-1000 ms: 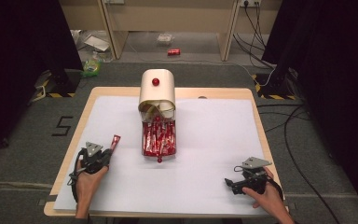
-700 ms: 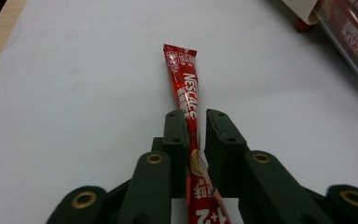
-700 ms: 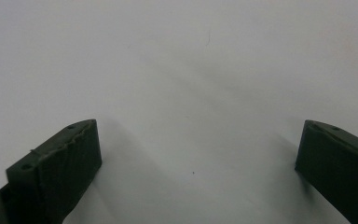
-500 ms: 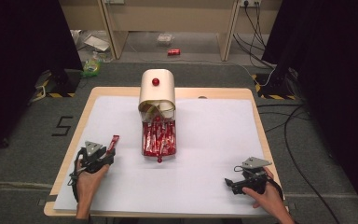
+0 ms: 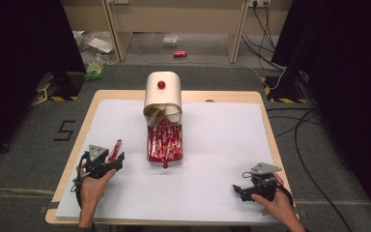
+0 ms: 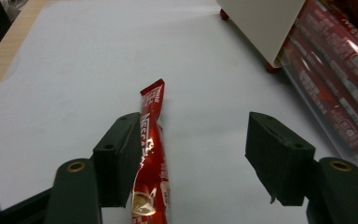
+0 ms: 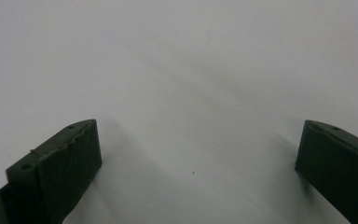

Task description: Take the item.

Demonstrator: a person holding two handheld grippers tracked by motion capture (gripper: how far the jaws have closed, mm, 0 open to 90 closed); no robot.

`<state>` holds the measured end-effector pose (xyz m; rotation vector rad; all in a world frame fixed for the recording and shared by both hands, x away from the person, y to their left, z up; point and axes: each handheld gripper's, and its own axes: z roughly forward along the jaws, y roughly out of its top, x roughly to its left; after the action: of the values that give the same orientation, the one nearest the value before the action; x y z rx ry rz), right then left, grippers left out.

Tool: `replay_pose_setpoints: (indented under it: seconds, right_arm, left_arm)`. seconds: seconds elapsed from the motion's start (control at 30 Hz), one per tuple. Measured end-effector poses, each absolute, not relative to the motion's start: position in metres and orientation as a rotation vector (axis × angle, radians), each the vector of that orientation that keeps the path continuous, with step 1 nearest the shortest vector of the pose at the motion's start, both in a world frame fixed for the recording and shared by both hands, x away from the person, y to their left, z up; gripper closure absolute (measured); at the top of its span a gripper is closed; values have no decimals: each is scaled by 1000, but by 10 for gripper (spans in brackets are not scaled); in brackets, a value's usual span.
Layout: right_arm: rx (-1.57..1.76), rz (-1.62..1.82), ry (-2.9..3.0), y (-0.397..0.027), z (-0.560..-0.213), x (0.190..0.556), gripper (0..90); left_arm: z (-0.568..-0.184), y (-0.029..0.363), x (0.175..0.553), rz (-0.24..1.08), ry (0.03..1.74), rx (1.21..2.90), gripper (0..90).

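Near the bench's left edge, the left gripper (image 6: 193, 158) has just been opening its fingers, a red sachet (image 6: 151, 154) lying between them; the right gripper (image 7: 198, 172) is open.

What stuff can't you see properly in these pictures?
- Red sachet: its lower end is cut off by the bottom edge of the left gripper view.
- Cream box: its curved lid hides the inside in the high view.
- Sachet pile: too small to count or read in the high view.
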<state>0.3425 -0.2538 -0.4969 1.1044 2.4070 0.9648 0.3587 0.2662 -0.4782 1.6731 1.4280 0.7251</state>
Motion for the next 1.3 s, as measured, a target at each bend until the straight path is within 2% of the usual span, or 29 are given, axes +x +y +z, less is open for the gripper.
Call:
replay_pose_setpoints:
  seconds: [0.43, 0.73, 0.87, 0.9, 0.97, 1.03, 1.07, 1.3]
  right_arm:
    - [1103, 966, 2405, -254, -497, 342, 7]
    - [1104, 965, 2407, -254, -497, 343, 6]
    - [1103, 963, 2408, -254, -497, 343, 5]
    - [1102, 964, 2407, -254, -497, 343, 5]
    - [1102, 964, 2407, -254, -497, 343, 5]
    - [1103, 964, 2407, -254, -497, 343, 5]
    - [1104, 965, 2407, -254, -497, 343, 5]
    - [1103, 966, 2408, -254, -497, 343, 5]
  left_arm:
    - [-480, 249, 360, 693, 1364, 1710, 217]
    - [-482, 245, 361, 753, 1317, 1788, 204]
    - [-483, 235, 357, 683, 1337, 1780, 200]
    - [-475, 251, 366, 901, 1102, 2001, 200]
    - [-471, 252, 368, 902, 990, 2070, 200]
    - [-472, 250, 365, 887, 1017, 2048, 200]
    - [-481, 229, 351, 687, 1326, 1784, 200]
    - [-479, 228, 344, 697, 1320, 1777, 200]
